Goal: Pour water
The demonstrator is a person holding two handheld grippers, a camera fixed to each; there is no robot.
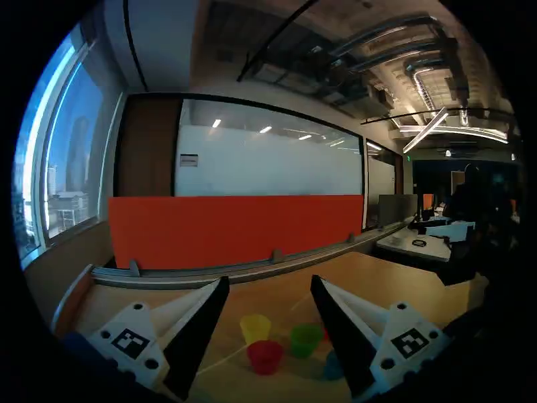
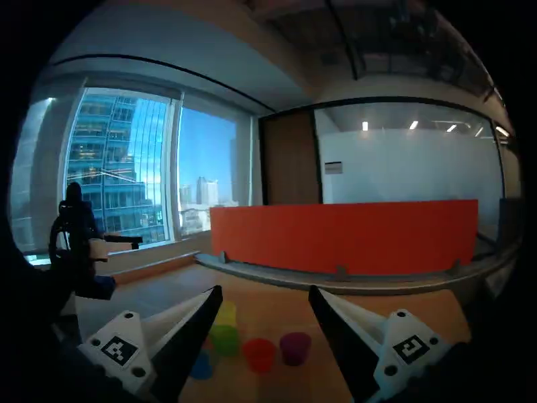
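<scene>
- My left claw (image 1: 269,279) is spread wide and holds nothing; both its fingers hang above the desk (image 1: 389,272).
- My right claw (image 2: 265,289) is wide apart too, and empty.
- The task's things are small plastic cups grouped on the wooden desk ahead of both claws. In the left gripper view I see a yellow cup (image 1: 255,328), a red cup (image 1: 265,356), a green cup (image 1: 305,339) and a blue cup (image 1: 332,366) half hidden by a finger. The right gripper view adds a purple cup (image 2: 295,348) beside the red one.
- I cannot tell which cup holds water, if any.
- My main worry is the crowding. The cups stand just beside one another, so a finger coming down around one could shove its neighbour over.
- They look light, so a hard squeeze might buckle a wall and slop water onto the desk.
- Tipping too fast over such narrow mouths would likely miss the receiving cup.
- The blue cup, tucked behind a finger, is easy to clip unseen.
</scene>
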